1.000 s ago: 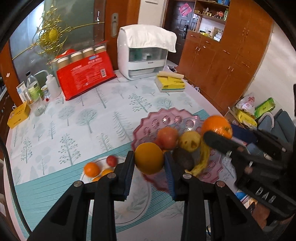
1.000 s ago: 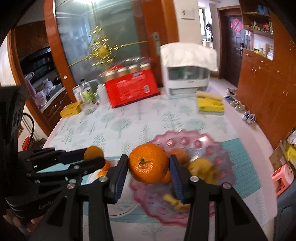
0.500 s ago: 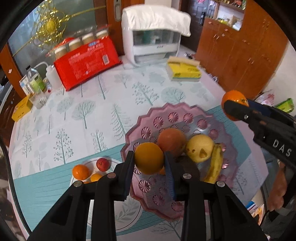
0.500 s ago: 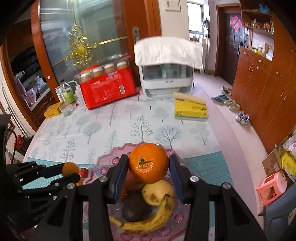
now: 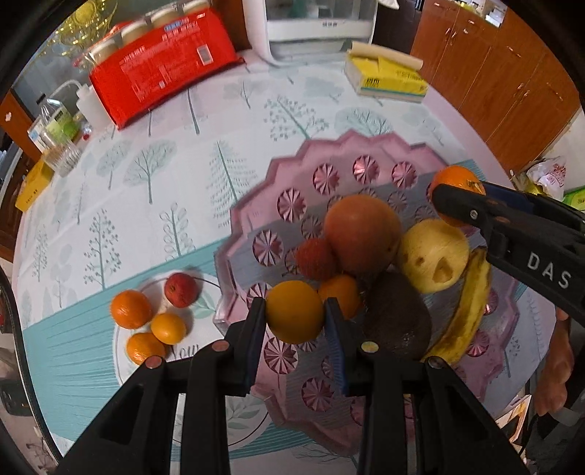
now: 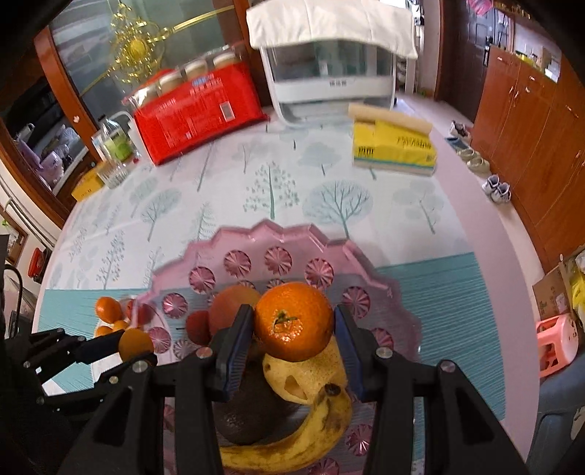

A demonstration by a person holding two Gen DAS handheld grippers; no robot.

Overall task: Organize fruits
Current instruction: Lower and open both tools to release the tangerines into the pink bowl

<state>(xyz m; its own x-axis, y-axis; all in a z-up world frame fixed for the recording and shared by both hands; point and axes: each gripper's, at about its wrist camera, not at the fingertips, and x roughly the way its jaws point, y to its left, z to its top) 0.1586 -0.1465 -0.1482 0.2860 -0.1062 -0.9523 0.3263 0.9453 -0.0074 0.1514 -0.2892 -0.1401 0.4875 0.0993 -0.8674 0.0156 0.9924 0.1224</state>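
Observation:
My left gripper (image 5: 295, 321) is shut on a yellow-orange orange (image 5: 294, 311) held over the near left part of the pink scalloped fruit tray (image 5: 351, 146). My right gripper (image 6: 292, 323) is shut on a deep orange tangerine (image 6: 293, 320) above the tray's fruit pile; it also shows in the left wrist view (image 5: 455, 192). In the tray lie a large peach-coloured fruit (image 5: 362, 234), a red lychee (image 5: 316, 257), a small orange (image 5: 340, 296), a dark avocado (image 5: 398, 321), a yellow pear (image 5: 433, 255) and a banana (image 5: 468, 310).
A white plate (image 5: 204, 318) left of the tray holds three small oranges (image 5: 131, 308) and a red fruit (image 5: 180, 289). At the back stand a red package (image 5: 161, 69), a white appliance (image 5: 321, 29), a yellow tissue box (image 5: 387, 78) and bottles (image 5: 55, 124).
Both grippers have come down closer over the tray with their oranges still held. The tray and its fruit look larger and lie more directly below.

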